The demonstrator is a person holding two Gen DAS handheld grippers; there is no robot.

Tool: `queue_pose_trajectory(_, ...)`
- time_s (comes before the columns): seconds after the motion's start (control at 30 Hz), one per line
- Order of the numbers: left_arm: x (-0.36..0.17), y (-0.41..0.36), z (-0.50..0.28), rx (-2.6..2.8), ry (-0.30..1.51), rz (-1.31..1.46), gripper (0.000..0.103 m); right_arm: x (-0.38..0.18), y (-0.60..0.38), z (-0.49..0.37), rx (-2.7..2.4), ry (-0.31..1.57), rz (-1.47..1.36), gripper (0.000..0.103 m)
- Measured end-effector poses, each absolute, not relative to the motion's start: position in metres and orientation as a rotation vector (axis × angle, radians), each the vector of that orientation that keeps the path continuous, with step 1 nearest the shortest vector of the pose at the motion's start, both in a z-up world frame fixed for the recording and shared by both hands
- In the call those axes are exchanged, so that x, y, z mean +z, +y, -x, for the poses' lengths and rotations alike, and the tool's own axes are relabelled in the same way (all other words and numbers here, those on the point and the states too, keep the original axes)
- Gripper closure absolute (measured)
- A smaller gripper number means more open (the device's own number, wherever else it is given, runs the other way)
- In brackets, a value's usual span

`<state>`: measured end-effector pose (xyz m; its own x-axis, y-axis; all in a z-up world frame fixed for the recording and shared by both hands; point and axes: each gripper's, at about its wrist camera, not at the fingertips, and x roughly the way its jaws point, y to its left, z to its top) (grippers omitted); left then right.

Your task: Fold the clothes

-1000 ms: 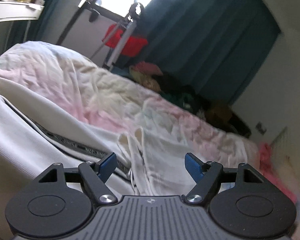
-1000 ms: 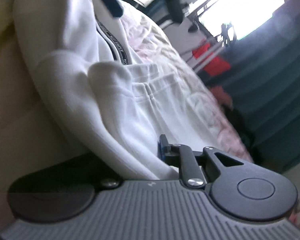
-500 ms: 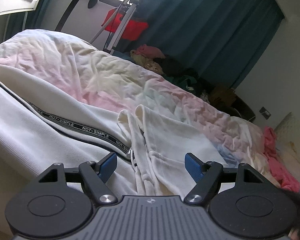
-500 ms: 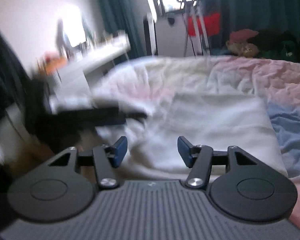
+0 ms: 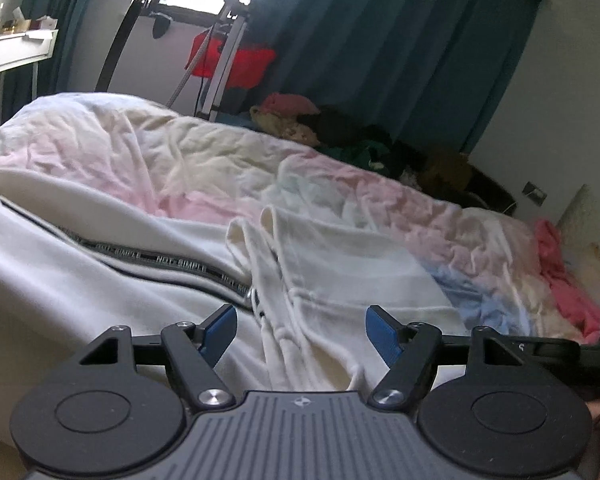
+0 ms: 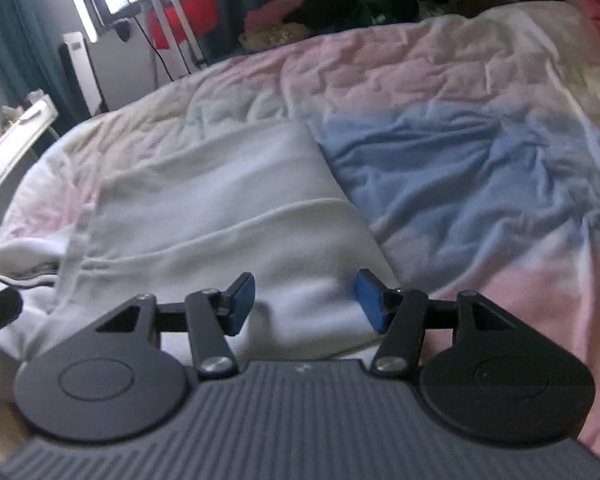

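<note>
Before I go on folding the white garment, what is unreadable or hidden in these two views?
- Left wrist: the white garment runs off the left edge; its near hem sits behind the left gripper.
- Left wrist: lettering on the black stripe is partly blurred.
- Right wrist: the garment's near edge is hidden by the right gripper; the whole view is soft.

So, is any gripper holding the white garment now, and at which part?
Nothing is held. The left gripper and the right gripper are both open, and the white garment lies free on the bed cover.
</note>
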<state>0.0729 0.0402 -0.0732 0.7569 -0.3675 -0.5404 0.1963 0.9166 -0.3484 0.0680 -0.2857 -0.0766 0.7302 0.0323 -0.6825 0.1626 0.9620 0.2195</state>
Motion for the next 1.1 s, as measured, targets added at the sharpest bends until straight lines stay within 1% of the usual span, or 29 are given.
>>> queue_pose_trajectory(0.07,-0.077,0.042,-0.077,-0.299,0.666,0.290,0.030,-0.079,-0.282,-0.070,-0.085,0.765,-0.265,0.043)
queue_pose_trajectory(0.13,-0.079,0.043,-0.085,-0.289,0.681,0.292,0.027,-0.077,-0.284,-0.069,-0.090,0.767,-0.290,0.043)
queue_pose_trajectory(0.2,-0.077,0.039,-0.098,-0.287,0.689,0.273,0.021,-0.075,-0.288,-0.066,-0.089,0.764,-0.334,0.044)
queue_pose_trajectory(0.27,-0.076,0.035,-0.111,-0.285,0.697,0.253,0.020,-0.072,-0.292,-0.063,-0.088,0.759,-0.382,0.044)
queue_pose_trajectory(0.37,-0.074,0.030,-0.130,-0.282,0.709,0.224,0.020,-0.078,-0.312,-0.066,-0.081,0.747,-0.476,0.044)
queue_pose_trajectory(0.57,-0.080,0.019,-0.179,-0.259,0.765,0.204,0.019,-0.074,-0.325,-0.069,-0.066,0.726,-0.523,0.043)
queue_pose_trajectory(0.63,-0.087,0.017,-0.196,-0.246,0.801,0.213,0.020,-0.074,-0.325,-0.072,-0.058,0.723,-0.526,0.043)
queue_pose_trajectory(0.7,-0.094,0.016,-0.213,-0.232,0.838,0.221,0.032,-0.075,-0.325,-0.076,-0.050,0.726,-0.530,0.043)
queue_pose_trajectory(0.8,-0.101,0.015,-0.232,-0.219,0.871,0.259,0.034,-0.076,-0.326,-0.080,-0.041,0.722,-0.552,0.043)
queue_pose_trajectory(0.83,-0.102,0.015,-0.237,-0.217,0.876,0.275,0.036,-0.076,-0.326,-0.082,-0.035,0.718,-0.556,0.043)
queue_pose_trajectory(0.87,-0.101,0.014,-0.240,-0.219,0.875,0.276,0.044,-0.077,-0.325,-0.084,-0.036,0.716,-0.554,0.043)
queue_pose_trajectory(0.9,-0.100,0.013,-0.243,-0.222,0.873,0.273,0.054,-0.078,-0.325,-0.086,-0.037,0.715,-0.551,0.043)
queue_pose_trajectory(0.93,-0.099,0.012,-0.245,-0.225,0.870,0.270,0.059,-0.078,-0.325,-0.088,-0.037,0.713,-0.549,0.043)
queue_pose_trajectory(1.0,-0.096,0.009,-0.249,-0.231,0.864,0.263,0.080,-0.080,-0.324,-0.092,-0.039,0.710,-0.544,0.044)
queue_pose_trajectory(1.03,-0.095,0.008,-0.252,-0.234,0.862,0.260,0.083,-0.080,-0.325,-0.094,-0.040,0.708,-0.542,0.044)
queue_pose_trajectory(1.1,-0.088,0.004,-0.255,-0.232,0.844,0.251,0.085,-0.081,-0.326,-0.095,-0.040,0.705,-0.545,0.044)
